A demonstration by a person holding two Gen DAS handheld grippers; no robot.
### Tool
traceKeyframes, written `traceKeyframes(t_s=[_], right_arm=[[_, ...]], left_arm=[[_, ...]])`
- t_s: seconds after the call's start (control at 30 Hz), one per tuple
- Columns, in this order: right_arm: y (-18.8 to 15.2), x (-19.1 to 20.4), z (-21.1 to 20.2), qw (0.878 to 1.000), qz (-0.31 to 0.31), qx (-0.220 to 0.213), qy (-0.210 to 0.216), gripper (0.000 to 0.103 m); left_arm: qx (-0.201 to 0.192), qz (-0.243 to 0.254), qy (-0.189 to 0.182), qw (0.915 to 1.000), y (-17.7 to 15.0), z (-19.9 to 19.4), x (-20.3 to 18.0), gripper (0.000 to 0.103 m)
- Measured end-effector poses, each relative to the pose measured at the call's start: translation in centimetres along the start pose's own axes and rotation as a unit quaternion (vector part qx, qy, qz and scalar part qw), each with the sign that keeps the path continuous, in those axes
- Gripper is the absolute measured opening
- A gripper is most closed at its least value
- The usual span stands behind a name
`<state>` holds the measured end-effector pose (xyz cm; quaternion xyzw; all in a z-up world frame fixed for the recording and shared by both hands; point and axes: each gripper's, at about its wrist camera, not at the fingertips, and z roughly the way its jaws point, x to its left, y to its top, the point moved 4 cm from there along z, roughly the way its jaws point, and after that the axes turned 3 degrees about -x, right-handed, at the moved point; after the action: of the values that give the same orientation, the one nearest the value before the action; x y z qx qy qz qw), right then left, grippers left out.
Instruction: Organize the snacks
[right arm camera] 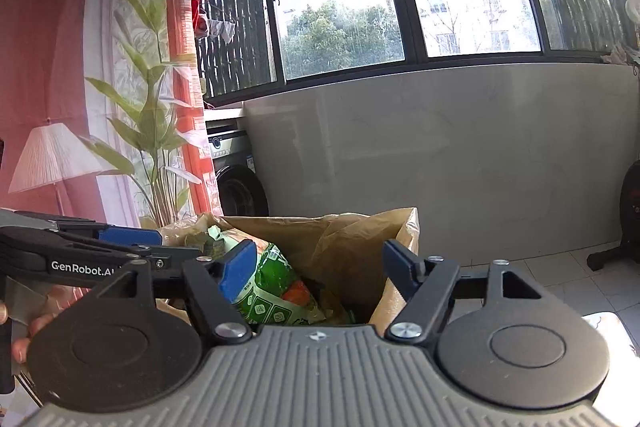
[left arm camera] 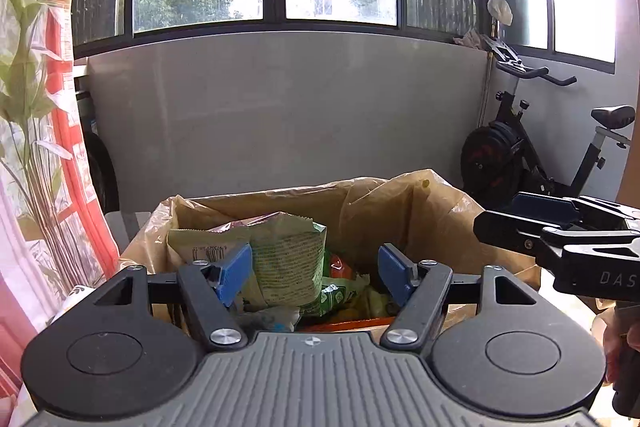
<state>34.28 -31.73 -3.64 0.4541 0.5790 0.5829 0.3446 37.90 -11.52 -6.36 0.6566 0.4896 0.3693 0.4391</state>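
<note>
A cardboard box [left arm camera: 404, 223] lined with brown plastic holds several snack packets. A pale green packet [left arm camera: 286, 259] stands upright in it, with a green and orange packet [left arm camera: 340, 283] lower down. My left gripper [left arm camera: 314, 271] is open above the box, its blue pads apart and holding nothing. My right gripper [right arm camera: 318, 267] is open over the same box [right arm camera: 352, 247], above a green packet [right arm camera: 272, 291]. The right gripper also shows in the left wrist view [left arm camera: 560, 231], and the left gripper shows in the right wrist view [right arm camera: 104, 247].
A grey low wall [left arm camera: 288, 115] under a wide window stands behind the box. An exercise bike [left arm camera: 532, 147] is at the right. A washing machine [right arm camera: 234, 171] and a printed curtain [right arm camera: 132, 87] are at the left. Tiled floor [right arm camera: 568, 283] lies right of the box.
</note>
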Motion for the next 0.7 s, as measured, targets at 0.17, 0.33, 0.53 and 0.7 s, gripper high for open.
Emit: traceKeyframes(t_s=[0.17,0.33,0.53,0.7], right_arm=[[1.4,1.6,-2.7,1.0,0.007,-0.001,-0.018,0.102],[3.0,5.4,-6.6,0.999,-0.021,-0.017,-0.036,0.103],[3.7,8.6,-9.8,0.998,-0.001,0.013,-0.06,0.103],[4.0,11.0,-12.4,0.996,-0.001,0.033,-0.078,0.103]], left_arm=[[0.001,-0.017,0.006,0.9998,0.7,-3.4,1.1,0.087],[-0.002,-0.039,0.008,0.9992,1.2,-7.6,1.6,0.09],[0.006,-0.045,0.048,0.9978,1.4,-12.0,2.8,0.09],[-0.011,-0.064,0.031,0.9974,1.1,-16.2,4.2,0.09]])
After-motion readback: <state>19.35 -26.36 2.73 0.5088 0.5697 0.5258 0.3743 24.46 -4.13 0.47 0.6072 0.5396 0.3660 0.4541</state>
